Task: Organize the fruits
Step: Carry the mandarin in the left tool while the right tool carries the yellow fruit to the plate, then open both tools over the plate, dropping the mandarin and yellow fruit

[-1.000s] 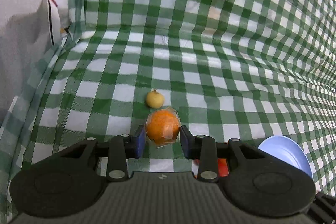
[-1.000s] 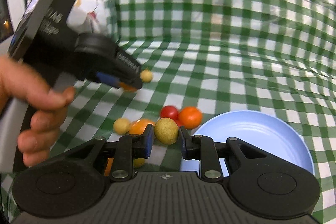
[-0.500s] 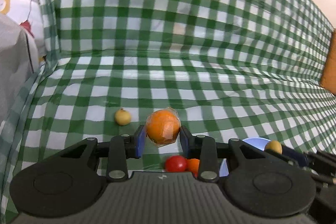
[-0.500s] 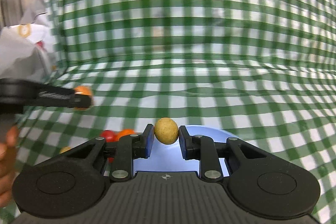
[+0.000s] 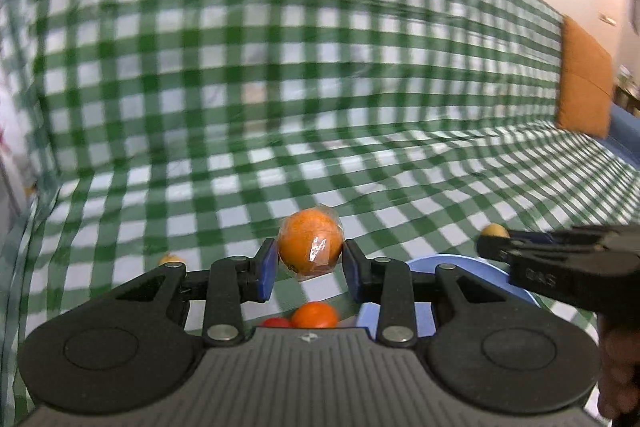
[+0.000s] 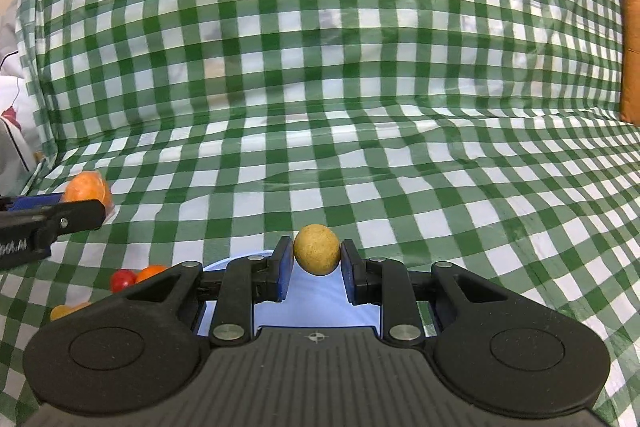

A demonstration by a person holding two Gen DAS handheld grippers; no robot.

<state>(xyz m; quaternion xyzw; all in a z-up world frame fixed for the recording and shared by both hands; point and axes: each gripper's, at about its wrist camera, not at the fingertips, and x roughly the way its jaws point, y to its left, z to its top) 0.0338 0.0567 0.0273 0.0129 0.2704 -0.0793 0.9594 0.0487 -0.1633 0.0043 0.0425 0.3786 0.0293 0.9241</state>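
Observation:
My left gripper is shut on a plastic-wrapped orange, held above the green checked cloth. Below it lie a red tomato and a small orange fruit, beside the blue plate. My right gripper is shut on a small yellow-brown fruit, directly over the blue plate. In the right wrist view the left gripper's fingers come in from the left with the wrapped orange. The left wrist view shows the right gripper at the right with its yellow fruit.
A small yellow fruit lies on the cloth at the left. More fruits sit left of the plate: a red tomato, an orange one, a yellow-orange one. An orange cushion stands far right. The checked cloth rises behind.
Both grippers have swung to the right with their fruits. The right one now hangs over the blue plate; the left one has risen and rolled, leaving the small yellow fruit behind at the left.

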